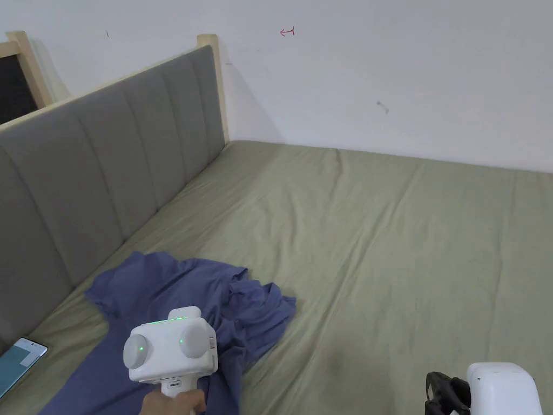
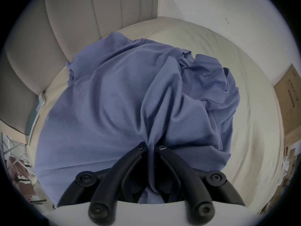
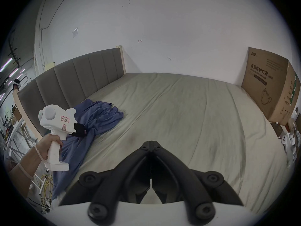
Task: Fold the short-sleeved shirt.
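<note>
progress: early, nothing folded yet; the shirt [image 1: 183, 302] is a crumpled blue heap, no clean edge or crease laid
left to do: spread it flat, smooth it, then make the folds (judgement)
shirt location: on the bed [image 1: 389, 243], left side, near the grey headboard [image 1: 108, 162]; near end trails off toward the bed's front edge
left gripper [image 2: 150, 146]: jaws pinched together on a ridge of shirt fabric, cloth bunched and drawn up between the tips; hand [image 3: 48, 141] on the white handle
right gripper [image 3: 151, 144]: jaws closed tip to tip, holding nothing; it hovers over bare sheet, well apart from the shirt
other: phone [image 1: 19, 362] at the bed's left edge beside the shirt; cardboard box [image 3: 270, 86] at the far right of the bed
risk: one pinch point drags the heap rather than opening it (judgement)
</note>
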